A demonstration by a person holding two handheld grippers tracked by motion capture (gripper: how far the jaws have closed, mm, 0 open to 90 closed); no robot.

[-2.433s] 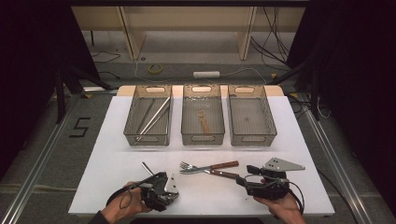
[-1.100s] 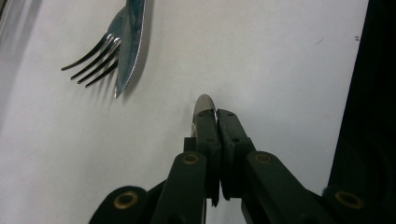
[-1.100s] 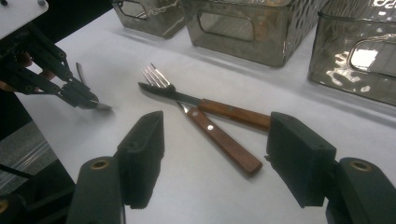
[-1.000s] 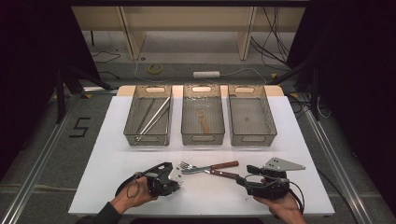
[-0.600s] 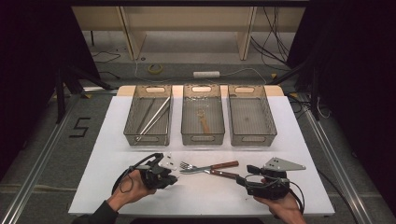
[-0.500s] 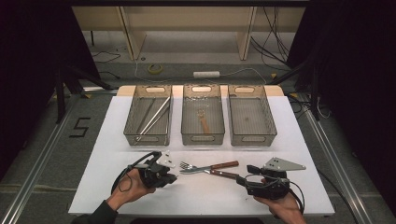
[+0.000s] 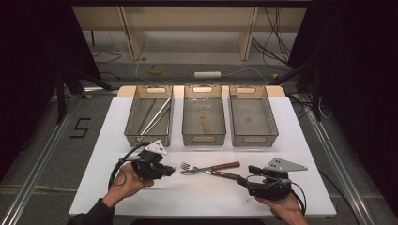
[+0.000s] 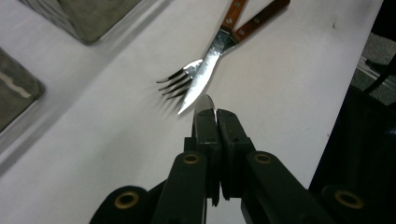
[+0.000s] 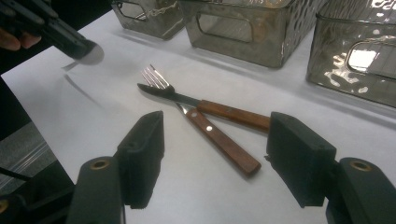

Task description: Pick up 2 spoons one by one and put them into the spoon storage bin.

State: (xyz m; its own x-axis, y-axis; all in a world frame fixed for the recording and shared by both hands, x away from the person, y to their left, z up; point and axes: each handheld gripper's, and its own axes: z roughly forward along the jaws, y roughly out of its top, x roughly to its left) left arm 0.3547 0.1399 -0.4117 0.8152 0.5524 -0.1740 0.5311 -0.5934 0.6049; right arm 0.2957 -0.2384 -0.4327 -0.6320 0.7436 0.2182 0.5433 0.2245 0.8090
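Your wide-open right gripper point(image 9: 210, 154) sits at the handle ends of the crossed knife point(image 9: 196, 119) and fork point(image 9: 210, 105), nearer than your left gripper point(image 8: 215, 114), clamped on something thin and shiny.

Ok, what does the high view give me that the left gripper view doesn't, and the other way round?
The high view adds the layout: three trays in a row, the left tray with long metal utensils, the middle tray with one utensil, the right tray with contents I can't make out, plus the right gripper, open, by the handles. The left gripper view adds the close-up: the left gripper shut on a shiny metal tip, and the knife lying across the fork. Both show them crossed on the white table.
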